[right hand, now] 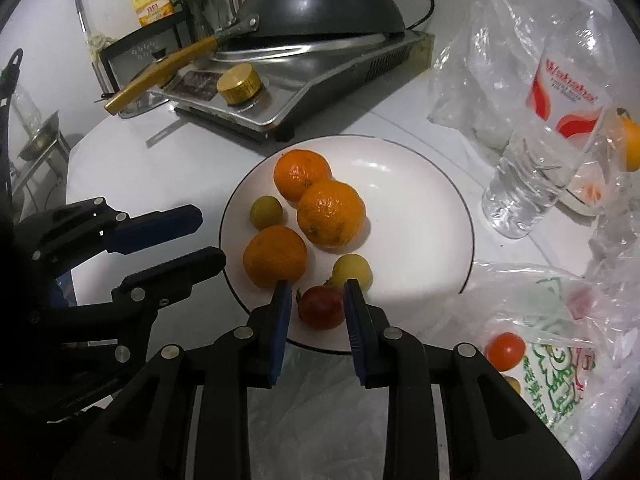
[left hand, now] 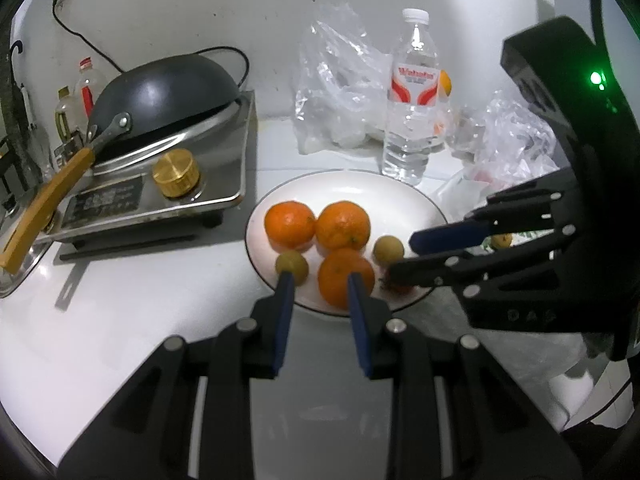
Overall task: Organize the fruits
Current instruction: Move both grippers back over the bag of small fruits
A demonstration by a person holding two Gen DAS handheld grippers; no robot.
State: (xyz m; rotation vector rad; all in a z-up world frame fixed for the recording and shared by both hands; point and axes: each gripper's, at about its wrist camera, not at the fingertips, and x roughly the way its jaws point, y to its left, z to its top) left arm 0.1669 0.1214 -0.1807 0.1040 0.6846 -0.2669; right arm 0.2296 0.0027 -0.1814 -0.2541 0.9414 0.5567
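right gripper (right hand: 316, 296): fingers parted, holding nothing, tips over the near rim of the white plate (right hand: 420, 240), one on each side of the dark red fruit (right hand: 321, 307) but apart from it.
left gripper (left hand: 320, 284): fingers parted and empty, at the plate's rim; in its own view the tips frame the nearest orange (left hand: 345, 276) without touching it.
dark red fruit: on the plate, closest to the near rim, just beside a small yellow fruit (right hand: 352, 272).
oranges: three on the plate; the nearest one lies toward the left gripper's side, the middle orange (right hand: 331, 213) touches the far orange (right hand: 302, 175).
small green fruit (right hand: 266, 212): on the plate, by the rim on the left gripper's side, next to the far orange.
printed plastic bag (right hand: 556, 360): just off the plate on the right gripper's side, with a red tomato (right hand: 505, 351) in it.
water bottle (left hand: 412, 96): upright, beyond the plate's far rim, red and white label.
clear plastic bags (left hand: 340, 92): crumpled beside the bottle, farther from the plate.
stove (left hand: 160, 184): steel, beyond the plate on the left gripper's side, brass knob (left hand: 176, 174) on front.
wok (left hand: 164, 92): dark, upside down on the stove, wooden handle (left hand: 44, 208) pointing away from the plate.
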